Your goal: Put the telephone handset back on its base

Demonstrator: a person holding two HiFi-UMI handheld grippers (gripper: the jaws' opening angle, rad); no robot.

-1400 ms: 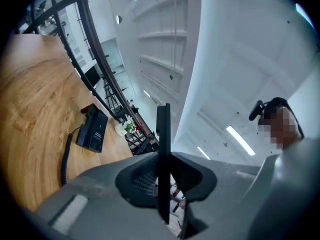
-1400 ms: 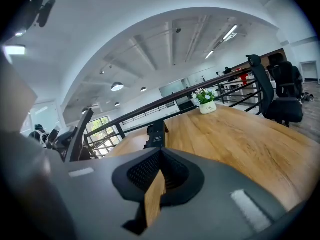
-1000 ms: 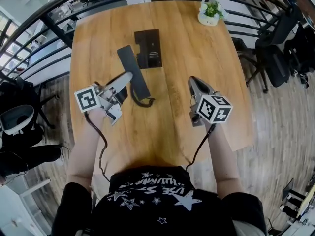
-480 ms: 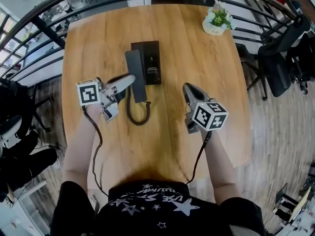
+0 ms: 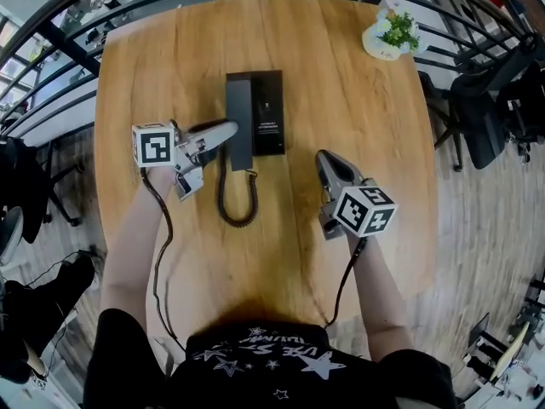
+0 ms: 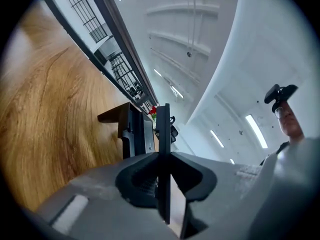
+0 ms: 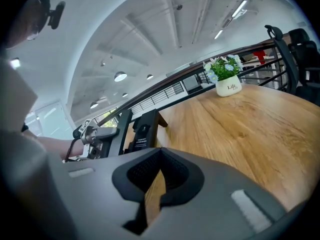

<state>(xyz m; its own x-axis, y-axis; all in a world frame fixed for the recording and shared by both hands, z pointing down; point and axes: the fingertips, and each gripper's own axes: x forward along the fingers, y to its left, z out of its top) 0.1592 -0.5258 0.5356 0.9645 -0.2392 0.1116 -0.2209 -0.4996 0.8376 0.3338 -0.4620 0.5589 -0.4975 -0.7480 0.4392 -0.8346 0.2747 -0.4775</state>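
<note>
The black telephone base (image 5: 268, 113) lies flat at the middle of the wooden table (image 5: 341, 92). The black handset (image 5: 238, 100) stretches along the base's left side, in line with it; I cannot tell if it rests in the cradle. My left gripper (image 5: 230, 131) comes in from the left and is shut on the handset's lower part. In the left gripper view the handset (image 6: 163, 126) shows edge-on between the pads, with the base (image 6: 131, 129) beyond. The coiled cord (image 5: 232, 201) loops toward me. My right gripper (image 5: 324, 158) hovers right of the phone, shut and holding nothing.
A small white pot with a green plant (image 5: 393, 37) stands at the table's far right corner and also shows as the pot (image 7: 228, 86) in the right gripper view. Black railing (image 5: 68, 24) runs behind the table. Office chairs (image 5: 485, 100) stand to the right.
The left gripper has carried the handset from a slanted spot left of the base onto the base's left side and turned it straight. The right gripper has stayed shut beside the phone.
</note>
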